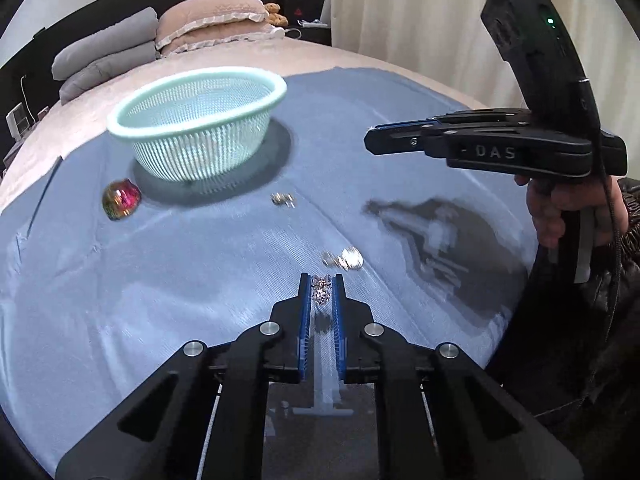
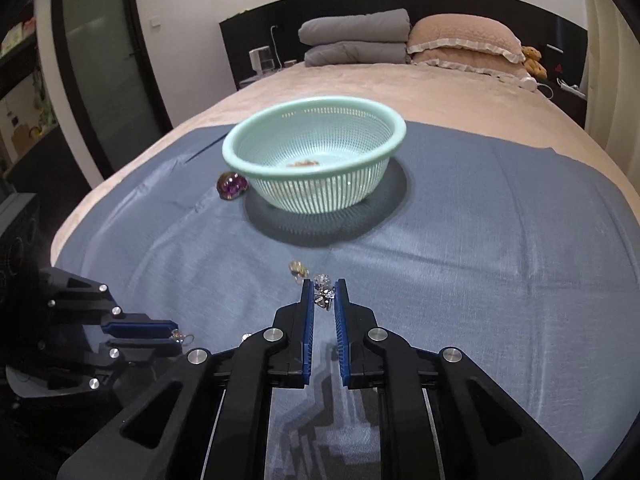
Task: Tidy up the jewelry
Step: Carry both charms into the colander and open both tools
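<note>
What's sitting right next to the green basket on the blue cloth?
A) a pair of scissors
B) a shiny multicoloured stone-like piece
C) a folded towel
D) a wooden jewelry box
B: a shiny multicoloured piece lies on the blue cloth close beside the green basket, on its left in the right wrist view; whether they touch cannot be told.

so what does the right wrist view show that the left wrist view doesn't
Only the right wrist view looks into the basket, where a small piece lies, and shows a door. Only the left wrist view shows the hand holding the right gripper, plus a curtain. Both show the iridescent ornament, blue cloth, pillows, and jewelry pinched in each gripper's jaws.
</note>
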{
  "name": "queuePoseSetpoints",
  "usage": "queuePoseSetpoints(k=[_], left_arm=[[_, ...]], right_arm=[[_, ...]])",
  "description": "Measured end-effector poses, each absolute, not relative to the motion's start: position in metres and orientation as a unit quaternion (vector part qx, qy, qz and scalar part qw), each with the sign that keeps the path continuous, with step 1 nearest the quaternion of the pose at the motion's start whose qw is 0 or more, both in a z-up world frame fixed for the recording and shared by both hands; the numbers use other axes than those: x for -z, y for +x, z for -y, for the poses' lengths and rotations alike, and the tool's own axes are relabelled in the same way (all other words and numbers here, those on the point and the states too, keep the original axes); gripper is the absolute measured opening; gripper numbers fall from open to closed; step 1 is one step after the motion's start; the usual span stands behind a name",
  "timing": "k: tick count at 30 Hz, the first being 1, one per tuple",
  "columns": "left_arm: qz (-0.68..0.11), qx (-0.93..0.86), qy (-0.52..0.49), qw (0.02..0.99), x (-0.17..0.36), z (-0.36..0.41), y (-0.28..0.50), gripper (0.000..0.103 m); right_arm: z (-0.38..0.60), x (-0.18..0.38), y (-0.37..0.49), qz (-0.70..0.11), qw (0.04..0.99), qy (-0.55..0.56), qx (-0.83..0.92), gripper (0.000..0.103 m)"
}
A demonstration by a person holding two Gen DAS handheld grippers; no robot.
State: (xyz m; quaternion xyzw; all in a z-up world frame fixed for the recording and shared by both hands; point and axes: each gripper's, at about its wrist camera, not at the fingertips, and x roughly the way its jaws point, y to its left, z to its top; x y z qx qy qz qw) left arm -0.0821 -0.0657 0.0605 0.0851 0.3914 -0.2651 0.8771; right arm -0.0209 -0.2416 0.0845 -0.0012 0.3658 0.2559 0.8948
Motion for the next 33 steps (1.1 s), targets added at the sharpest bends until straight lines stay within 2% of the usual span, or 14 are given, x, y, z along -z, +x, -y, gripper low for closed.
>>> queuePoseSetpoints(k=[8, 15, 22, 33], left_arm=[[-0.33, 0.242, 0.089, 0.908, -0.126, 0.049, -0.032, 0.011], [-0.306, 0.225, 0.086, 0.921, -0.167, 0.029, 0.034, 0.011], [-0.352, 0.225, 0.087, 0.904, -0.137, 0.028, 0.09, 0.011], [-0.407, 0.215, 0.082, 0.884, -0.085, 0.024, 0.117, 0.011]], right_arm=[[0.212, -0.144, 0.022, -0.317, 0.908, 0.0, -0.275, 0.01], [0.185, -0.156, 0.076, -0.319, 0.906, -0.02, -0.276, 0.01], [0.165, -0.12, 0.117, -0.359, 0.894, -0.049, -0.265, 0.01], [0.162, -0.077, 0.139, -0.397, 0.881, -0.056, -0.25, 0.01]])
